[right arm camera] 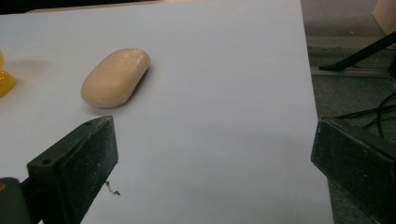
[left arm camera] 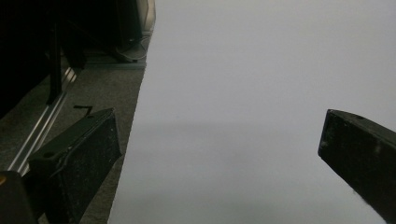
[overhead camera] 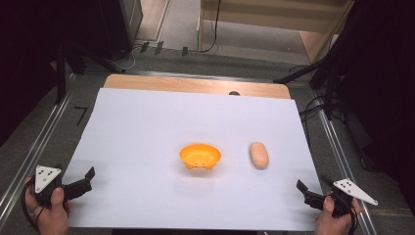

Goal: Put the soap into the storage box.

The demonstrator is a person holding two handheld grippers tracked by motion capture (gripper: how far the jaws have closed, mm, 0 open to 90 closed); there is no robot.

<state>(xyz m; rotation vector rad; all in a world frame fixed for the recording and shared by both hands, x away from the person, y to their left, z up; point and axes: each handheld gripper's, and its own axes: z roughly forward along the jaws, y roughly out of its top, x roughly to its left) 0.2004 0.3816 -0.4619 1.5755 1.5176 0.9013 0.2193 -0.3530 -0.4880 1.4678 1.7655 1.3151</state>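
Plainly, the bread roll (overhead camera: 259, 155) is smooth, oblong, tan.

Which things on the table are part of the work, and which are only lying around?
Part of the work:
- tan bread roll, nearest the right claw
- orange bowl beside it
- left claw, open and empty, like the right one

Only lying around:
- white sheet covering the table
- small dark object at the table's far edge

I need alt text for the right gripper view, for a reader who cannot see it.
A tan oval bread roll lies on a white sheet, ahead of the open right gripper, left of its middle and untouched. An orange bowl peeks in at the left edge, apart from the roll.
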